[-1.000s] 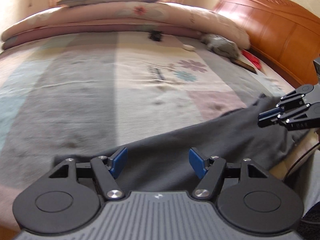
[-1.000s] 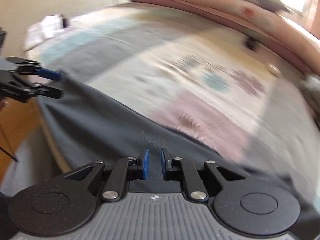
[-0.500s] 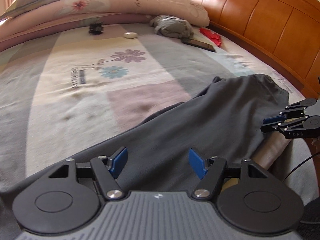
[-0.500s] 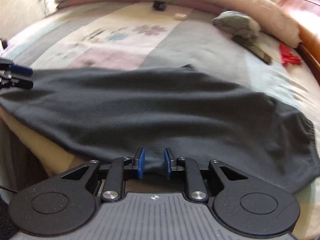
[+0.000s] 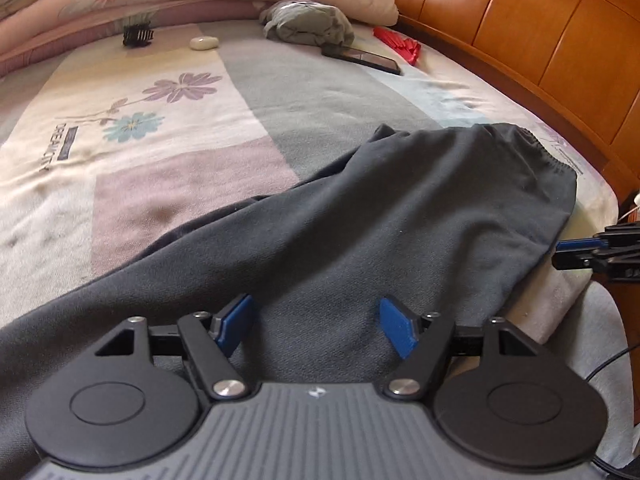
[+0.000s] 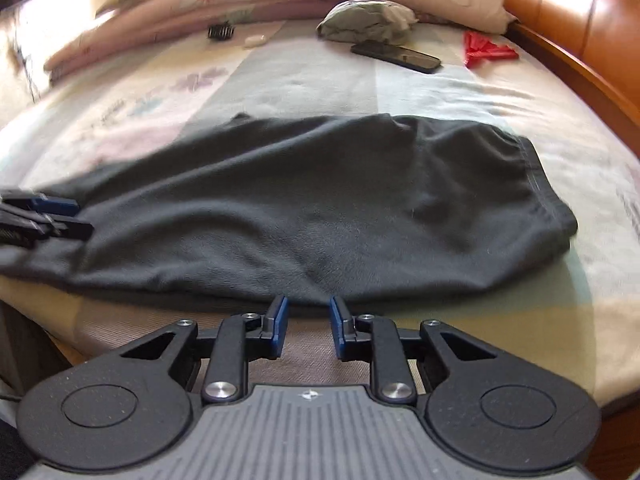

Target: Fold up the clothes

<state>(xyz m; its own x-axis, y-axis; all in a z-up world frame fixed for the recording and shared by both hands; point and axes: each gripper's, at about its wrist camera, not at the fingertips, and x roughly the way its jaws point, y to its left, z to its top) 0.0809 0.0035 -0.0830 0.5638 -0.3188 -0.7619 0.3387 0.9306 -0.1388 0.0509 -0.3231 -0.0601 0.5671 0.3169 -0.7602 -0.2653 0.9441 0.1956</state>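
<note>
One dark grey garment [image 6: 320, 200] lies spread flat along the near bed [image 6: 460, 92] edge, its hem at my right. My left hand-held gripper [image 5: 316, 326] is opening above it; my right hand-held gripper [image 6: 306, 324] is slightly apart, empty. Wooden headboard [image 5: 540, 40] behind.

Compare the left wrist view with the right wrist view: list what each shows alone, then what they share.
Left wrist only: the printed flowers and lettering on the bedspread, sharp, and the open, still widening left gripper over cloth.

Right wrist only: the dark garment's near edge along the bed's side, with the right gripper open in front of it.

Both: the garment, phone, red item, wooden headboard.
</note>
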